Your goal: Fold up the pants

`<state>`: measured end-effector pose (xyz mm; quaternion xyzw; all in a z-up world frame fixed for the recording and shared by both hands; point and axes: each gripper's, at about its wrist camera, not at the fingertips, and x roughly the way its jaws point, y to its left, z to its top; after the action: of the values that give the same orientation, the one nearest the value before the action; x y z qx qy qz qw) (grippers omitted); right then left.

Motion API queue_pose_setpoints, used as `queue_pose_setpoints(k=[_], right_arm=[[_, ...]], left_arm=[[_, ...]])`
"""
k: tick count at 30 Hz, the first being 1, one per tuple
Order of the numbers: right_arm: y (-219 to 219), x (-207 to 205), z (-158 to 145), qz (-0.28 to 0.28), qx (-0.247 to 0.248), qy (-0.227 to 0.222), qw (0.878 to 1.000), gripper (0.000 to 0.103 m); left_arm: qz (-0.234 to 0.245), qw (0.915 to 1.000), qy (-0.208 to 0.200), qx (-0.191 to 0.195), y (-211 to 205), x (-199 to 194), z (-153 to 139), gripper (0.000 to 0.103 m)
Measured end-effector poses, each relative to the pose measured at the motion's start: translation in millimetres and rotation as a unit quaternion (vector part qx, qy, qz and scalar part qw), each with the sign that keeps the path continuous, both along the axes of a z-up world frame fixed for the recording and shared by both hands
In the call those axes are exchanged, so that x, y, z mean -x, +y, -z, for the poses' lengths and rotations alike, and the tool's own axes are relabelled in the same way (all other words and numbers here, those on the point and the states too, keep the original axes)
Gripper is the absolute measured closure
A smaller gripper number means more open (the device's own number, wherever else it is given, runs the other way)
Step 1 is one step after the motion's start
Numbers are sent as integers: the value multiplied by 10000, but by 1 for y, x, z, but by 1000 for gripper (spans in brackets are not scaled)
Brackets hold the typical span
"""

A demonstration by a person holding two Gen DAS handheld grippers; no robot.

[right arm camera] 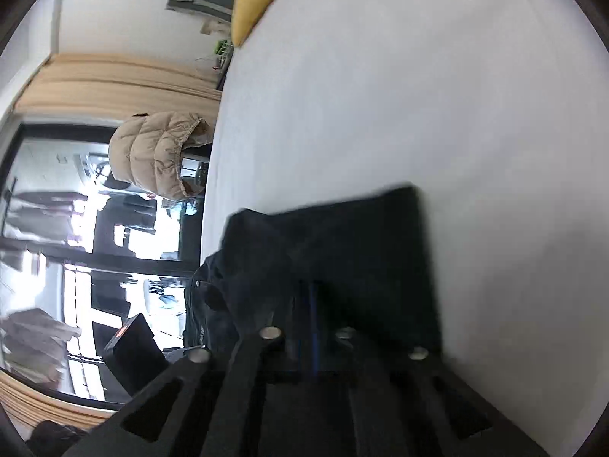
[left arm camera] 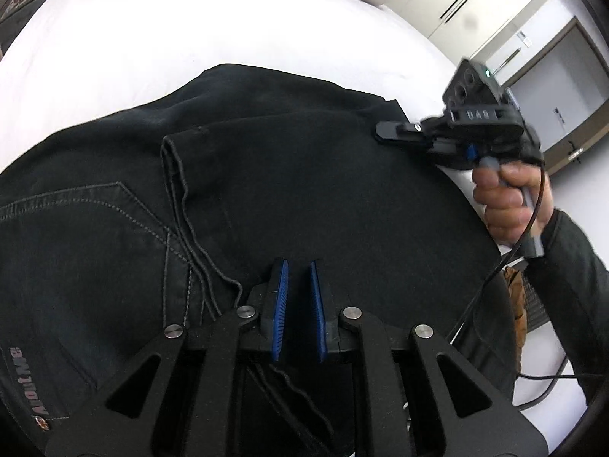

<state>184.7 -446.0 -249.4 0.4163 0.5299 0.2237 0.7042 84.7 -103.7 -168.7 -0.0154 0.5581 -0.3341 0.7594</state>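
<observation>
While black pants (left arm camera: 266,175) lie folded w/ hem facing waist, both tools (left arm camera: 298,266) (right arm camera: 313,285) empty: left slightly ajar, right closed.

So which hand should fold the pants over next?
Probably the right. Its hand-held gripper sits shut at the far edge of the black pants, seemingly pinching it. The left hand-held gripper hovers above the middle, holding nothing.

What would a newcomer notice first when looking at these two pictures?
Most striking are the black pants, already folded over, lying on the white bed and filling the left wrist view. At their far right edge, a hand holds the right gripper, its fingers shut at the cloth's corner. In the foreground, the left gripper hangs over the pants.
</observation>
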Motion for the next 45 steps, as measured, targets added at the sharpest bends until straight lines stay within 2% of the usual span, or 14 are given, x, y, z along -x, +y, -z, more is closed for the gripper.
queue_pose_setpoints(k=[9,14,17,22,25,27,28,29,31,34,38,40,43,45], right_arm=[[27,104,-17,-702,49,-198,9973,101],[31,147,-25,-492,199,-130,9985,101],[43,147,-59,-419,447,-420,9972,95],[46,106,-101,-3,-319,-1343,9904,88],[67,57,-70,39,-502,-872,9949,79],[82,34,-28,76,-392,-77,9992,79],[84,28,-12,145,-212,230,9994,97],[81,26,2,319,-213,360,9986,103],[69,31,1,728,-533,163,9958,100],[58,40,-6,1179,-575,52,9913,91],[66,56,-30,1333,-773,-361,9874,47],[78,57,-39,1276,-918,-542,9861,45],[107,47,-42,970,-947,-500,9895,45],[130,39,-41,674,-776,-370,9940,46]], left_arm=[[-106,9996,-59,243,28,13,3,91],[-152,9989,-47,436,45,16,7,91],[-227,9984,-42,509,56,19,5,91],[-339,9973,-123,646,63,25,11,91],[-366,9963,-182,757,75,31,10,91],[-420,9952,-245,846,87,36,8,91],[-488,9948,-295,847,94,39,5,91],[-607,9943,-386,785,105,44,-1,91],[-721,9915,-565,924,127,53,-15,91],[-1080,9828,-963,1149,176,75,-40,91],[-2064,9599,-1146,1510,258,103,-50,89],[-2552,9486,-1011,1575,290,112,-43,78],[-3279,9263,-570,1766,333,123,-19,41],[-3579,9121,-319,1975,352,129,-5,41]])
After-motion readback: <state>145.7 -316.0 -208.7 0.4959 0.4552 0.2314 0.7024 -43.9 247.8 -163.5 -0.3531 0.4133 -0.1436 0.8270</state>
